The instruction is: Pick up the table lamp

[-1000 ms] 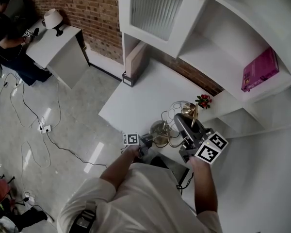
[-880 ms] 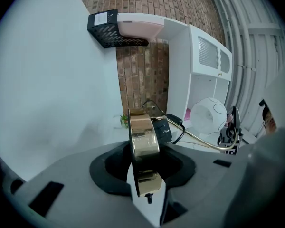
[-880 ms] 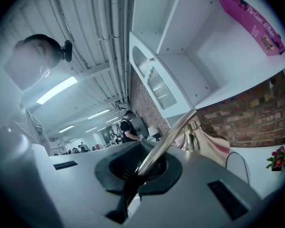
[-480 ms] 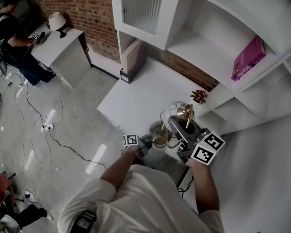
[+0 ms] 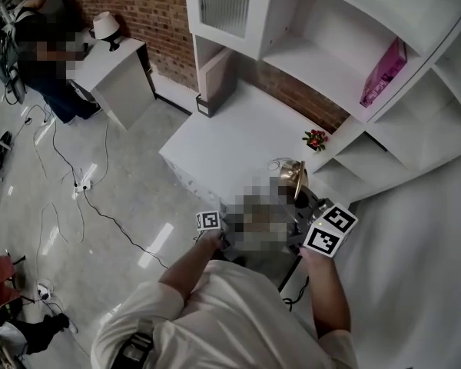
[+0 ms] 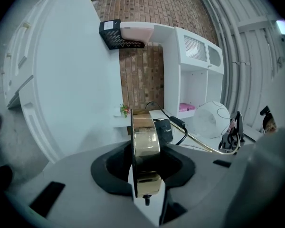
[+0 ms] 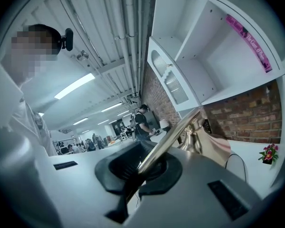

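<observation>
At the near edge of the white surface [image 5: 215, 141], close in front of the person, both grippers hold the table lamp [image 5: 296, 177]. The left gripper [image 6: 144, 164] has its jaws a little apart, pressed on the rim of the lamp's round brass base [image 6: 145, 139], which is seen edge-on. The right gripper [image 7: 143, 167] has its jaws almost together, pinching the thin brass stem [image 7: 173, 137] that slants up from between them. A black cable [image 6: 182, 130] loops out behind the base, and a white globe [image 6: 211, 120] shows just beyond it. Whether the base clears the surface cannot be told. A small flower pot [image 5: 316, 139] stands farther back on the surface, and a pink book [image 5: 383, 71] leans on a shelf [image 5: 323, 68] above.
</observation>
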### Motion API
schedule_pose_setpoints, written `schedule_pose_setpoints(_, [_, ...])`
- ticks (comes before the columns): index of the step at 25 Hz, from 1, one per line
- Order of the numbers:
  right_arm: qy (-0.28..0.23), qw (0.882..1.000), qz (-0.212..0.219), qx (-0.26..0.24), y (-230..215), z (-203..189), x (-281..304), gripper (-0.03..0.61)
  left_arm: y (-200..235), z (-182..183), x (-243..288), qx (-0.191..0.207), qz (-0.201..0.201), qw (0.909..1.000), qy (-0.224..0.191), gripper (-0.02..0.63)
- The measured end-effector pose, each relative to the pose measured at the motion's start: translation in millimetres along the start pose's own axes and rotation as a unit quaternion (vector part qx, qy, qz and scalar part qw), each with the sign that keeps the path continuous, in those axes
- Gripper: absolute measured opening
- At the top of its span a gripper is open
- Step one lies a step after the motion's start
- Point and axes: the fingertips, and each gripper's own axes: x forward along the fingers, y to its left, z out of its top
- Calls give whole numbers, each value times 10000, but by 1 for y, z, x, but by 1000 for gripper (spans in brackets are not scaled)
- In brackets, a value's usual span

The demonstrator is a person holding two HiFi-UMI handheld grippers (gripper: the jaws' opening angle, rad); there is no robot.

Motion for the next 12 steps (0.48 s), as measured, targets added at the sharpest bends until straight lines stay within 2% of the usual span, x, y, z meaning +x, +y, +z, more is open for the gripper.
schedule_pose_setpoints(4, [87, 9998, 151, -37, 23, -11, -14, 12, 0, -17, -20, 311, 243, 9992, -93, 132])
schedule_pose_setpoints(7, [109, 9996, 271, -20, 36, -16, -20, 12, -11, -25, -29, 560, 137, 9982, -151, 132])
schedule_pose_setpoints(10, [116, 9993, 364, -4, 48, -20, -26, 12, -25, -40, -34, 120, -144, 9994, -294, 132])
schedule_pose_setpoints(12, [130, 9991, 402, -15, 53, -21, -29, 12, -27, -45, -39, 56, -109, 9993, -355, 132])
